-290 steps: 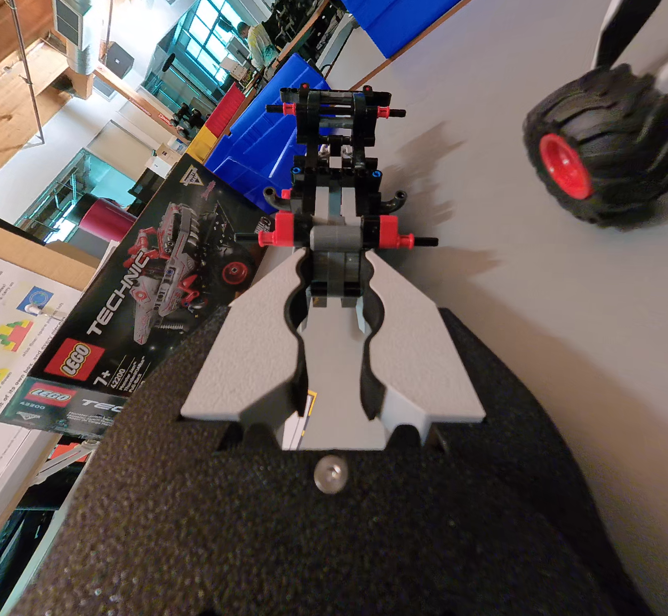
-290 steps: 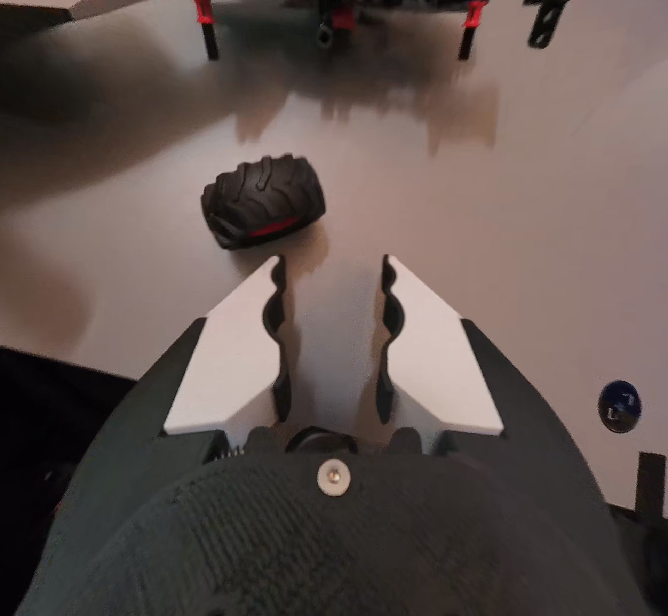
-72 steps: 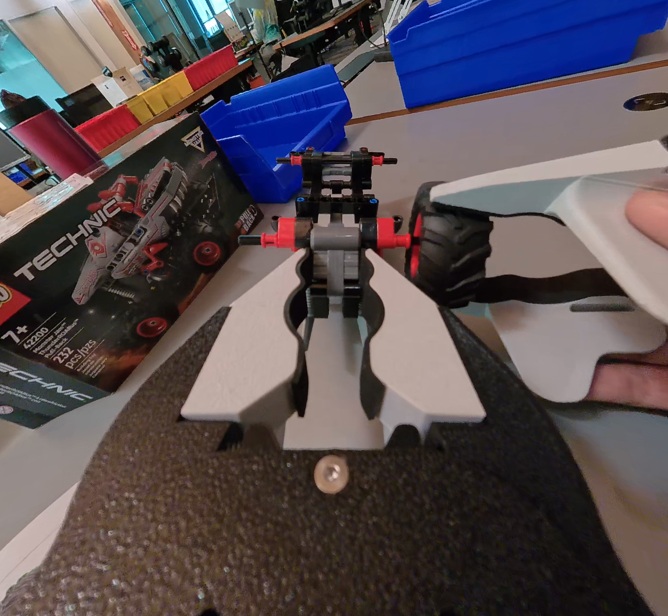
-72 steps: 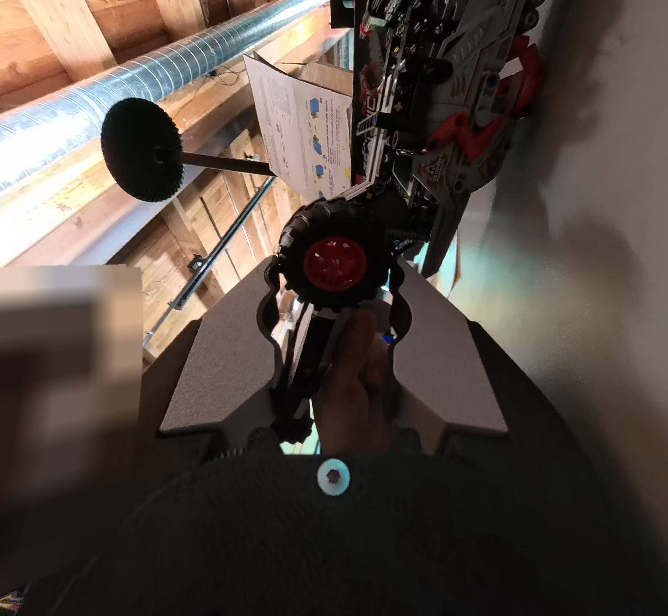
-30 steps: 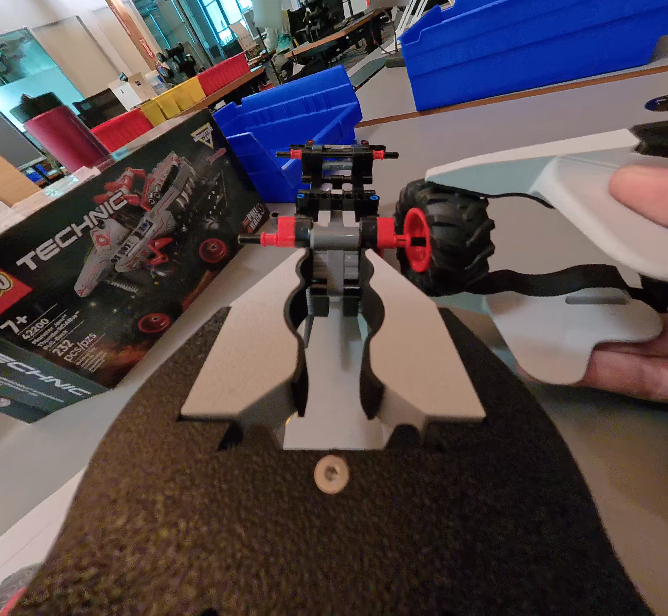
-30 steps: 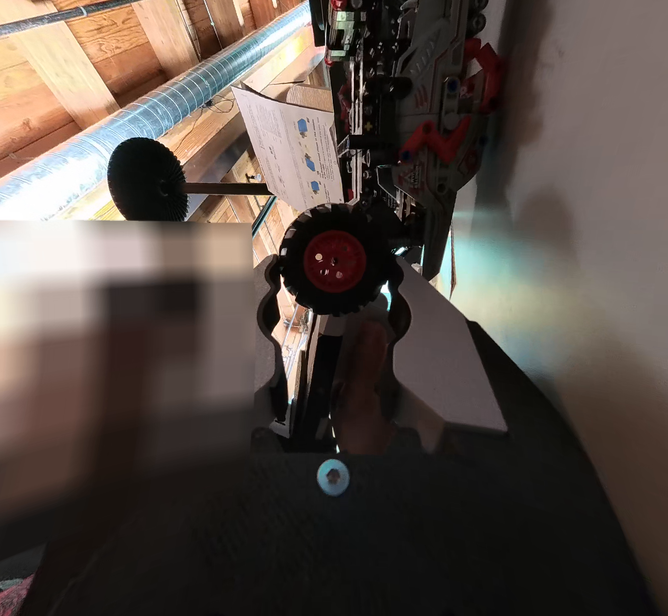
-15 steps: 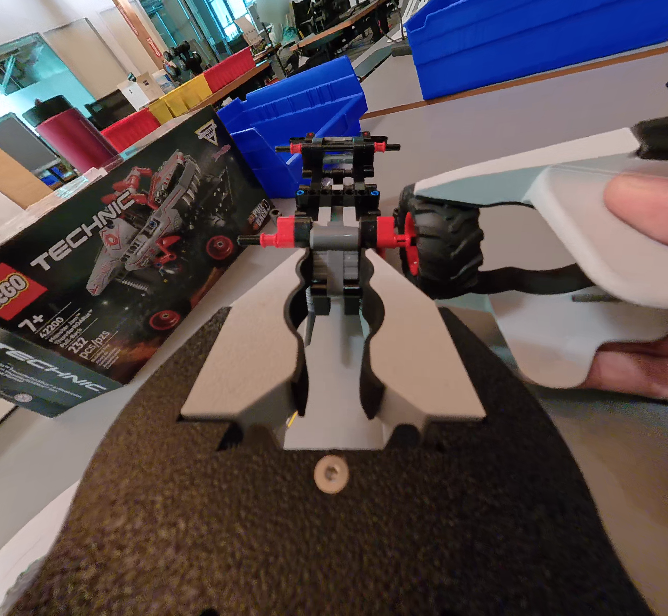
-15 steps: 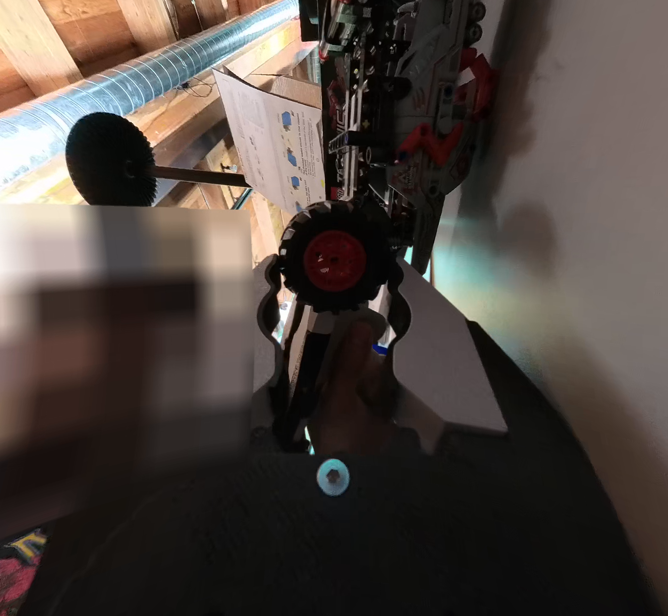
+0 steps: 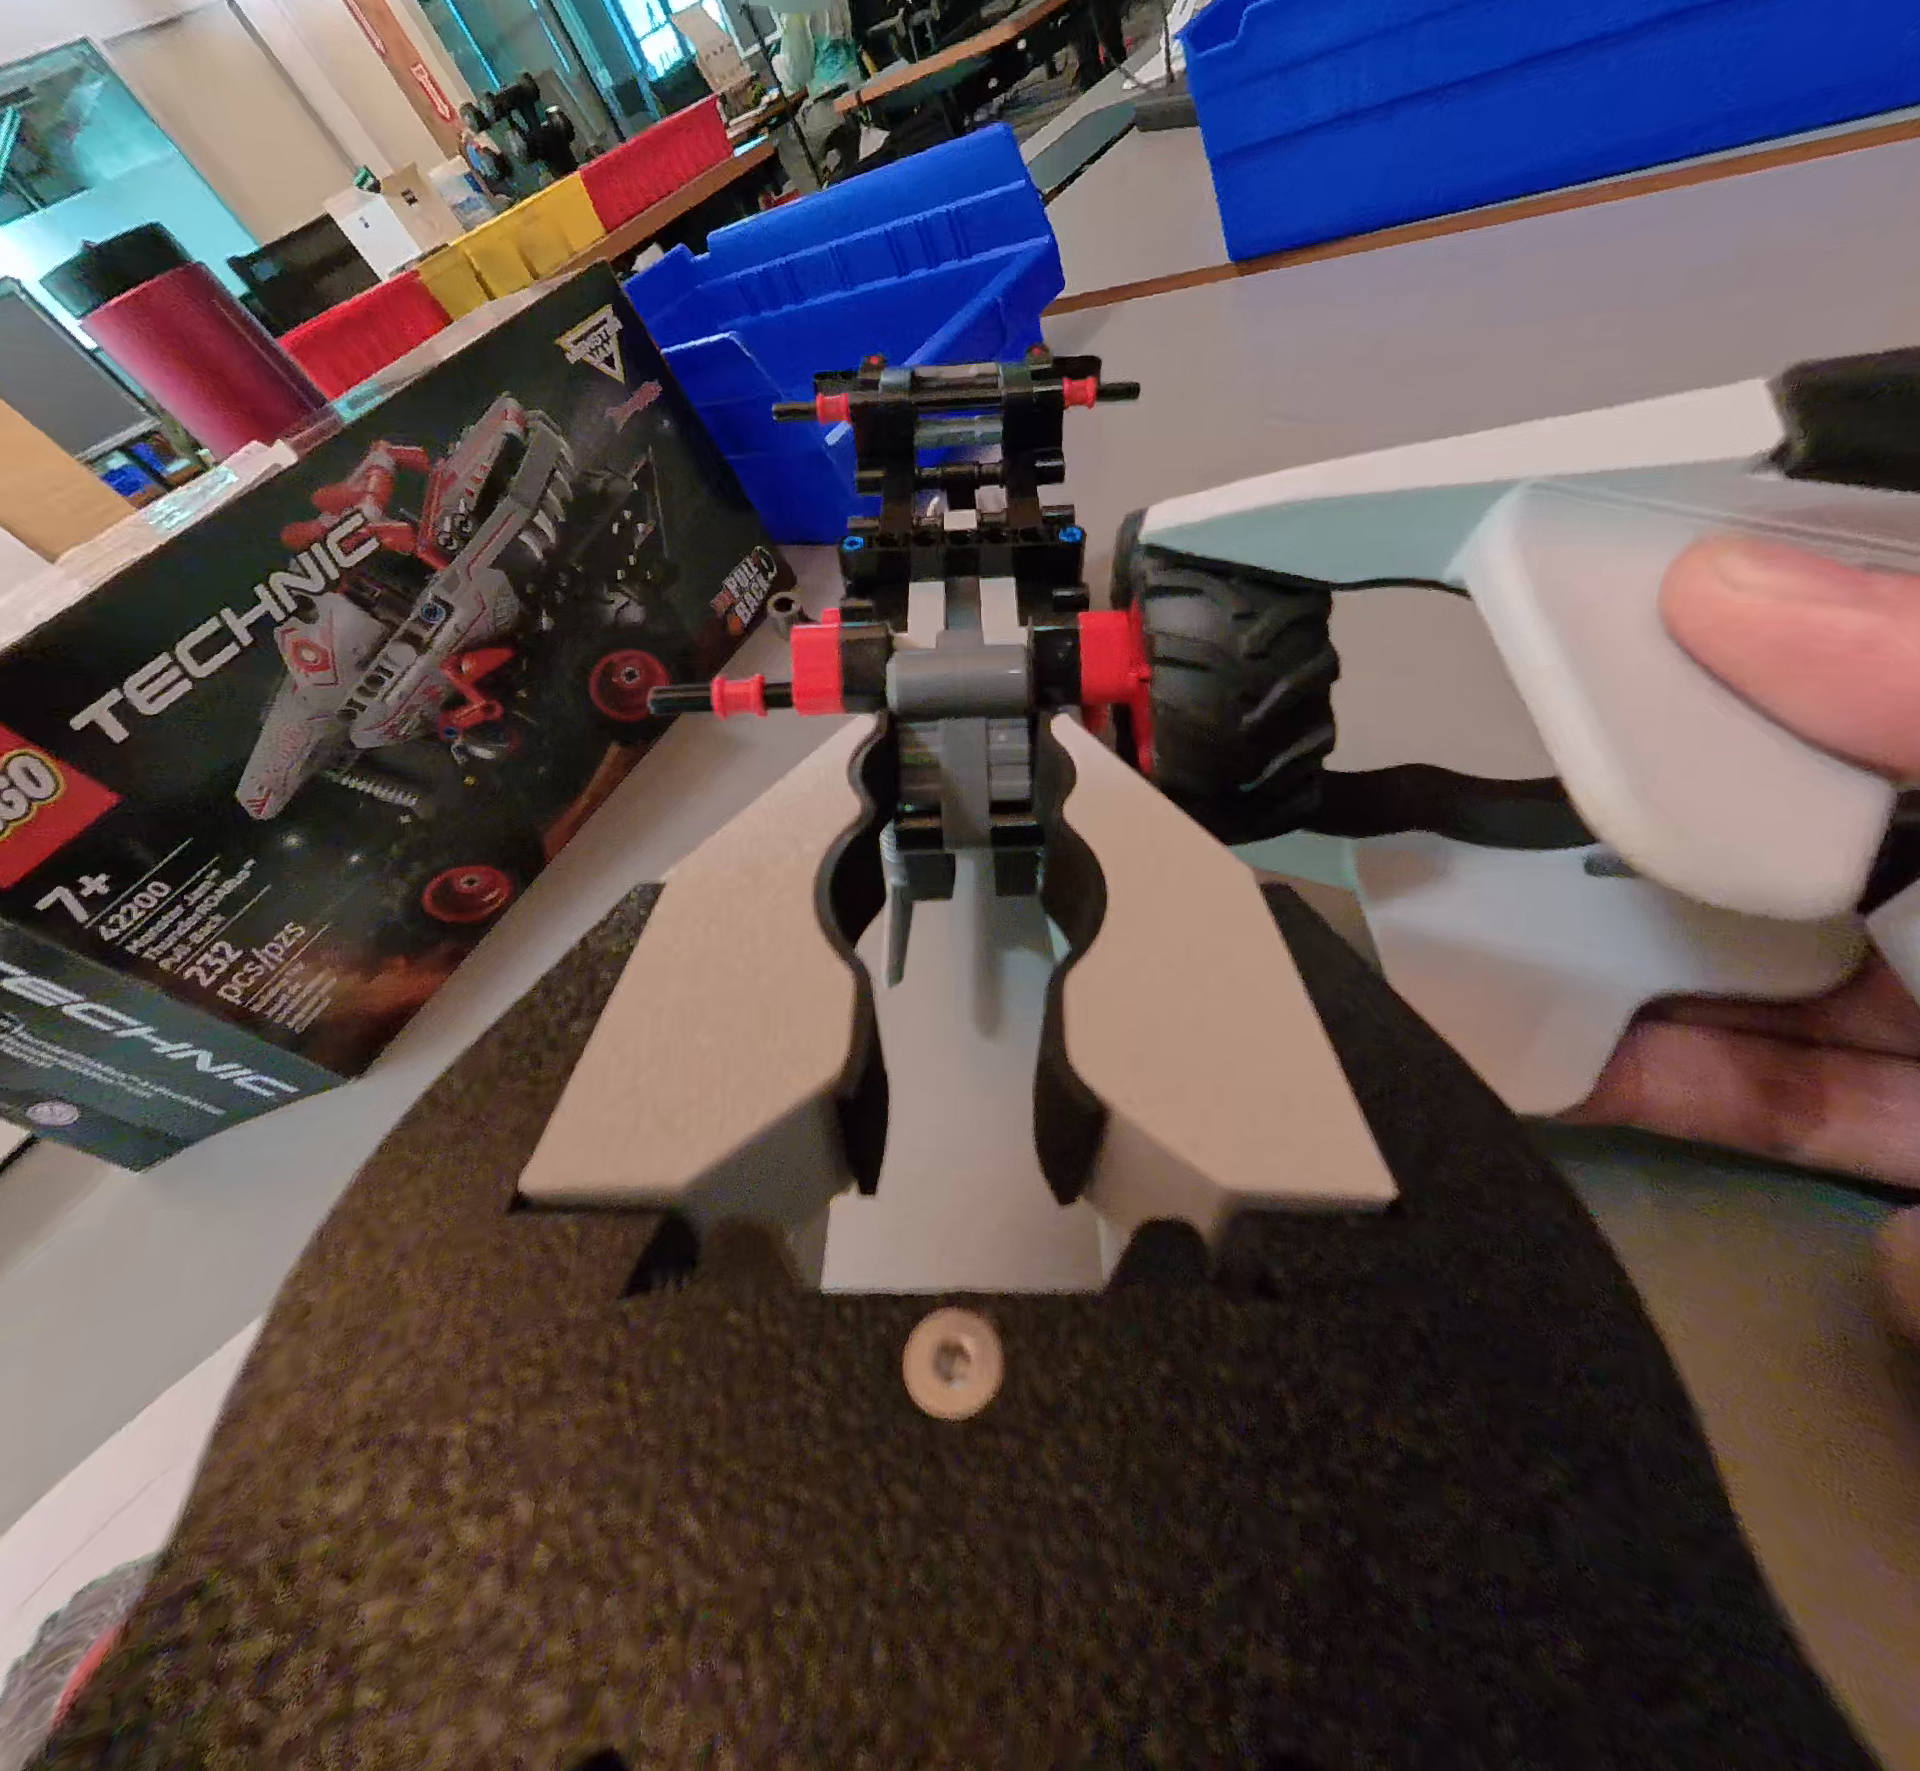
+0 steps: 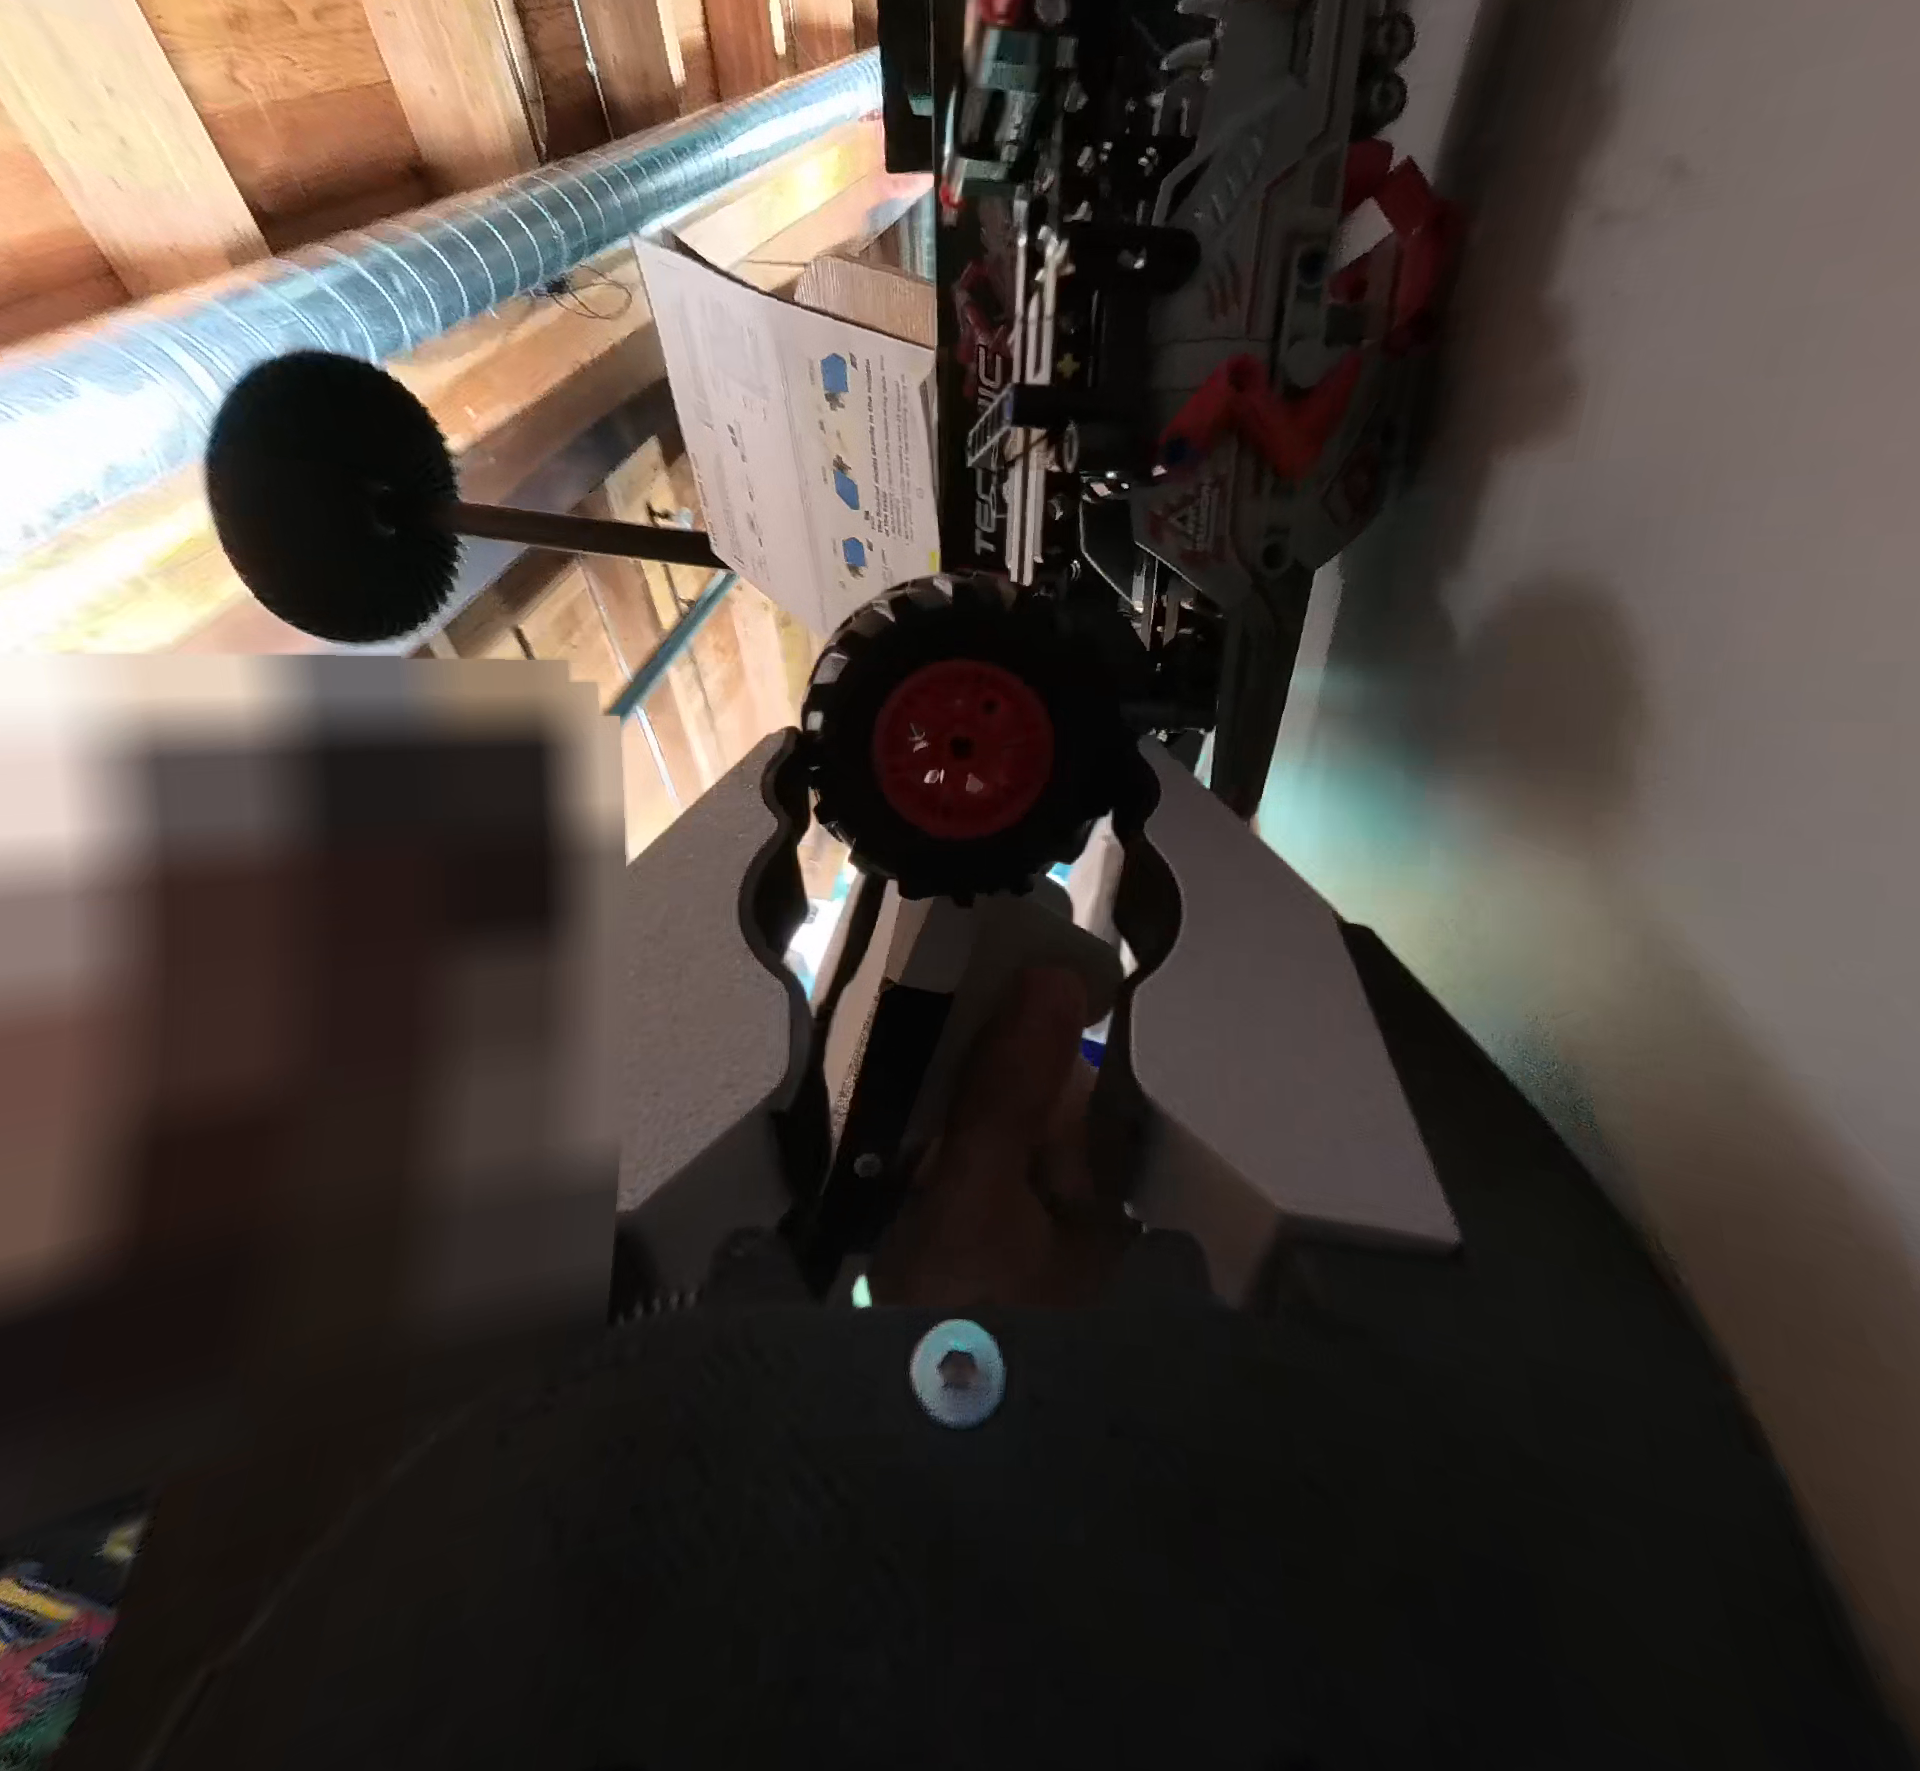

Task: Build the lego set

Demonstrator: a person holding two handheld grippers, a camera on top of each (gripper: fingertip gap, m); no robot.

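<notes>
- Grey tabletop (image 9: 1507, 350) is spread under everything, with blue bins (image 9: 894, 267) and a boxed set carton (image 9: 343, 682) seen along it in the left wrist view.
- At centre, the black-and-red chassis (image 9: 961, 578) is pinched at its near end between the fingers of the left gripper (image 9: 961, 791), held upright above the table.
- On the chassis's right side, the black tyre with a red hub, the wheel (image 9: 1231, 693), is pressed against the red axle end; it is clamped by the right gripper (image 9: 1226, 682), whose white fingers come in from the right (a hand (image 9: 1808, 641) is wrapped round them).
- From the right wrist view the wheel (image 10: 961, 750) is met hub-on, gripped across its tread by the right gripper (image 10: 961, 786); the axle joint is hidden here behind the tyre.
- Only that view offers the wooden ceiling, a silver duct (image 10: 416, 287) and a leaflet (image 10: 800, 433) beside the carton (image 10: 1174, 267).
</notes>
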